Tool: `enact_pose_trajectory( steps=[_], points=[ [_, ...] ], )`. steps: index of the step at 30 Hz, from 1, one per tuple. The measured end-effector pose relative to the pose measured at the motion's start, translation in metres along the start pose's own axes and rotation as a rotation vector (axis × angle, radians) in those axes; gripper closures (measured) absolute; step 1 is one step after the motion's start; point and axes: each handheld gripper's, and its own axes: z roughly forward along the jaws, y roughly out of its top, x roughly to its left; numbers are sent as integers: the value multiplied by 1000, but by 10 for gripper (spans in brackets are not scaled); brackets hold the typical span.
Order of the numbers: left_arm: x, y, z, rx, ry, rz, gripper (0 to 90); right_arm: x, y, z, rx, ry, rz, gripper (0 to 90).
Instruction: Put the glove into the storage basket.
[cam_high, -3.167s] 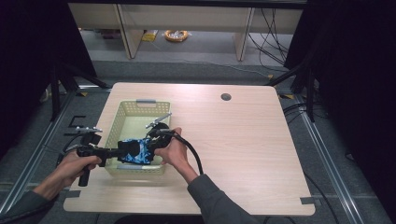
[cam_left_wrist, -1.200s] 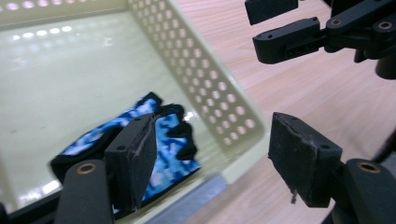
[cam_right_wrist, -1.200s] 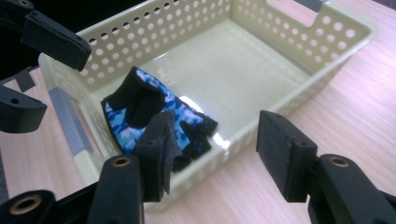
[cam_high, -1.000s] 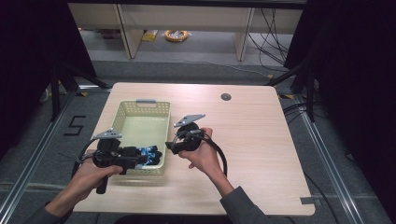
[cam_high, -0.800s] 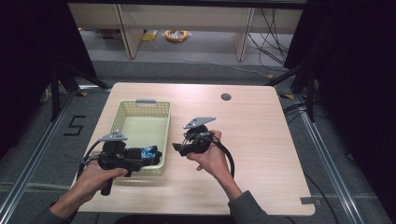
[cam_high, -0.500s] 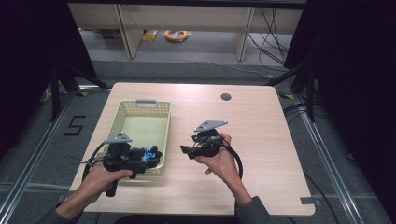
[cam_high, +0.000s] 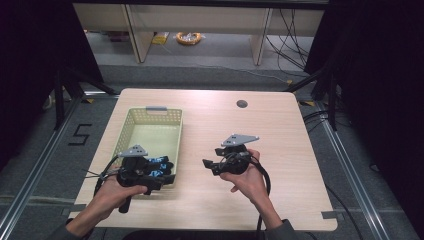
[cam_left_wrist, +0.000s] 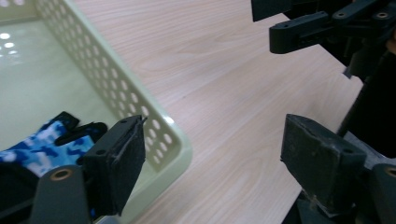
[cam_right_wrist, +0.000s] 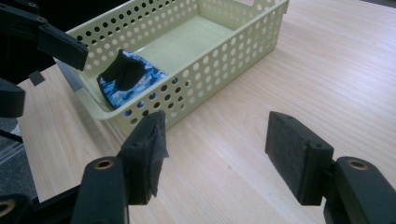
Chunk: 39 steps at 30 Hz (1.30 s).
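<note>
A pale green perforated basket (cam_high: 126, 134) stands on the left of the wooden table. A blue camouflage glove (cam_high: 159, 165) lies in its near end, also seen as the glove (cam_right_wrist: 133, 77) and the glove (cam_left_wrist: 35, 147). My left gripper (cam_high: 165, 179) hovers over the basket's near right corner (cam_left_wrist: 180, 149), open; its jaws have just been opening and grip nothing. My right gripper (cam_high: 209, 165) is over bare table right of the basket (cam_right_wrist: 224, 60) and points at it. It is open too, its jaws have just been opening, and nothing is between them.
A round cable hole (cam_high: 242, 103) sits in the table's far middle. The right gripper's cable (cam_high: 263, 176) loops by the hand. Bare wood (cam_high: 280, 135) spreads to the right of the basket. Frame legs and cables stand on the floor beyond the far edge.
The right gripper has drawn away from the basket to the right. The left gripper has shifted a little right along the basket's near end. The glove lies free in the basket.
</note>
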Motion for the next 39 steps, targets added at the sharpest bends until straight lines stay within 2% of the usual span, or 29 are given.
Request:
enact_pose_trajectory(
  steps=[4,6,7,9,10,11,17,18,19,20,21,22,25,26,27,28,29,30,31,32,34,35,36,37,38,39],
  points=[
    [-5,-1,5,1,-23,13,198,-1,-5,-5,-9,7,13,390],
    [-7,-2,7,0,-38,15,188,-4,-7,-7,-16,4,-3,390],
    [-8,-2,9,-6,-46,16,181,-3,-8,-9,-13,9,15,390],
    [-10,-2,11,-8,-56,31,172,-4,-10,-11,-15,-1,-4,389],
    [-11,-2,11,-12,-49,40,170,-2,-11,-13,-11,6,29,389],
    [-13,-2,12,-15,-49,41,168,-5,-13,-13,-21,1,4,388],
    [-18,-6,16,-12,-39,79,164,-7,-23,-19,-13,-10,16,374],
    [-19,-7,17,-7,-44,86,163,-8,-25,-19,-17,9,11,373],
    [-20,-8,17,-9,-37,94,162,-8,-27,-21,-17,1,27,370],
    [-22,-9,18,-6,-28,105,161,-9,-29,-22,-19,-9,19,369],
    [-23,-10,18,-5,-22,109,161,-11,-30,-22,-30,2,5,369],
    [-24,-11,19,-6,-27,113,161,-10,-32,-24,-21,-4,29,367],
    [-29,-15,20,-9,-25,124,161,-9,-36,-27,-21,-1,56,364],
    [-31,-16,20,-5,-14,124,161,-12,-37,-27,-26,3,41,364],
    [-33,-18,21,-16,-30,128,161,-12,-38,-28,-26,-10,34,364],
    [-34,-18,20,-5,-25,140,161,-10,-40,-29,-21,-3,63,363],
    [-36,-19,21,-6,-36,140,161,-13,-41,-29,-29,4,42,363],
    [-37,-20,21,-6,-39,133,161,-11,-42,-30,-22,-2,64,363],
    [-38,-21,21,-9,-39,138,161,-13,-43,-29,-34,0,40,362],
    [-39,-21,21,2,-39,144,161,-11,-44,-30,-30,-2,60,362],
    [-40,-24,22,0,-32,145,161,-11,-46,-33,-24,-12,59,362],
    [-41,-25,23,-4,-46,140,161,-10,-47,-34,-16,-13,69,362],
    [-42,-25,22,11,-40,143,161,-12,-48,-34,-25,-14,49,361],
    [-43,-26,22,5,-34,135,162,-12,-49,-34,-36,-6,36,361],
    [-44,-27,22,6,-39,135,161,-11,-50,-35,-23,-5,60,360],
    [-43,-28,22,12,-53,146,161,-11,-51,-36,-25,-13,52,360]
  ],
)
